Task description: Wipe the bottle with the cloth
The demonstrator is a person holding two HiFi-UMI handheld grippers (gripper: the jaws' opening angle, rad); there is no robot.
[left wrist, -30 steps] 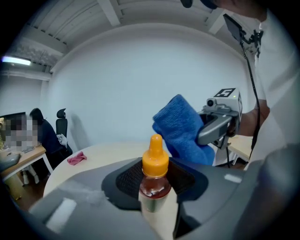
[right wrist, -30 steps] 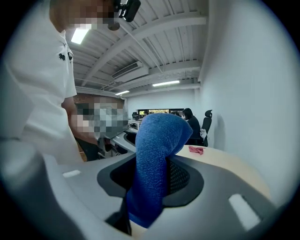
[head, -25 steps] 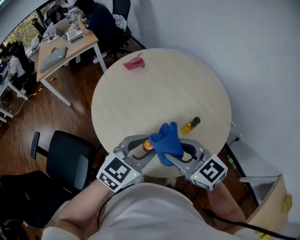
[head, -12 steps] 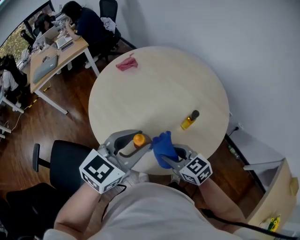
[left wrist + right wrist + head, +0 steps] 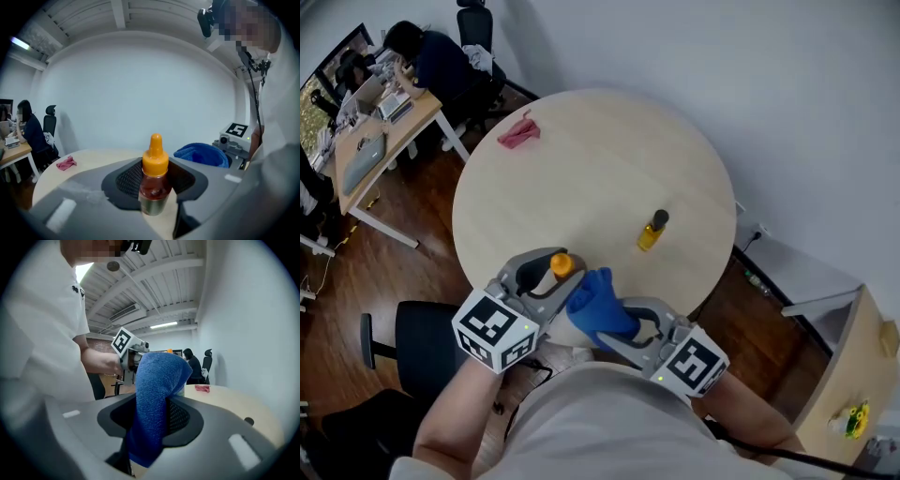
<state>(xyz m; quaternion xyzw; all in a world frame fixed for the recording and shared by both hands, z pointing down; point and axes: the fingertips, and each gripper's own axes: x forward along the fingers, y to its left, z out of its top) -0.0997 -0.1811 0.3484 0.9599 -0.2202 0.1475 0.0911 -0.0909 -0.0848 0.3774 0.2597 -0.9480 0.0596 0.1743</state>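
Now bottle (image 5: 561, 265) and cloth (image 5: 598, 305) hang at near table (image 5: 609, 150) edge (open tabletop beyond).

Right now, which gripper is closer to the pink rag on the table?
Left. The left gripper, holding a bottle, is across the table from the pink rag; the right gripper, holding a blue cloth, is beside it, farther back.

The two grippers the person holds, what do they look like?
Both the left gripper and right gripper are grey plastic with black mesh pads and a cube of black-and-white square markers. The person wears a white short-sleeved shirt.
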